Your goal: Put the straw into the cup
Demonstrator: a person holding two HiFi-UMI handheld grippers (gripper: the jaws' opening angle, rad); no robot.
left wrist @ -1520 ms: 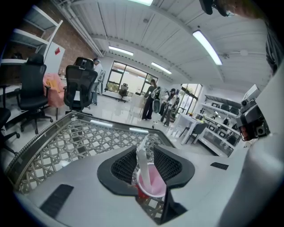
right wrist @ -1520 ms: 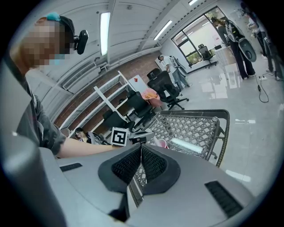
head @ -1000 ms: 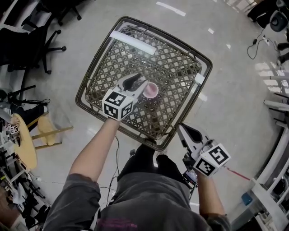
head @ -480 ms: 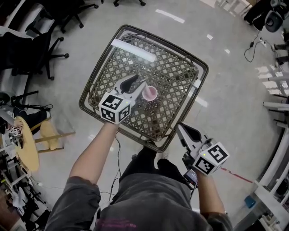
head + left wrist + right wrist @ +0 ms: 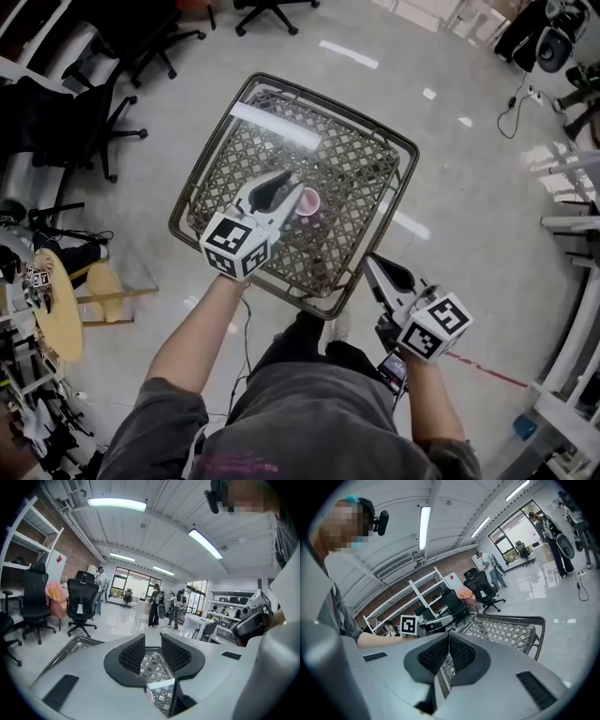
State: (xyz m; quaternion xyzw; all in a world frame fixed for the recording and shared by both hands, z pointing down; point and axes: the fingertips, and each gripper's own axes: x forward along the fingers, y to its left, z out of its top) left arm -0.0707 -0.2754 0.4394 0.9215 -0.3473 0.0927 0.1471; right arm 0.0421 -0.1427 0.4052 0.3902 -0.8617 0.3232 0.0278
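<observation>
A small pink cup [image 5: 308, 201] stands upright near the middle of the lattice-top table [image 5: 366, 159]. My left gripper [image 5: 292, 184] hovers over the table just left of the cup and apart from it. Its jaws are closing, with a clear gap and nothing between the pads [image 5: 174, 652]. In the left gripper view [image 5: 152, 641] the cup's pale rim [image 5: 160, 687] shows low down, beneath the jaws. My right gripper [image 5: 371, 260] hangs off the table's near right corner, shut and empty, also in its own view [image 5: 449, 637]. I cannot make out a straw in any view.
A bright white strip [image 5: 277, 127] lies along the table's far left edge. Office chairs [image 5: 112, 103] stand on the floor at the left, shelving [image 5: 572, 234] at the right. People [image 5: 154, 604] stand far across the room.
My left gripper has lifted toward the camera and drawn back a little from the cup, which stays on the table. The right gripper has risen slightly beside the near corner.
</observation>
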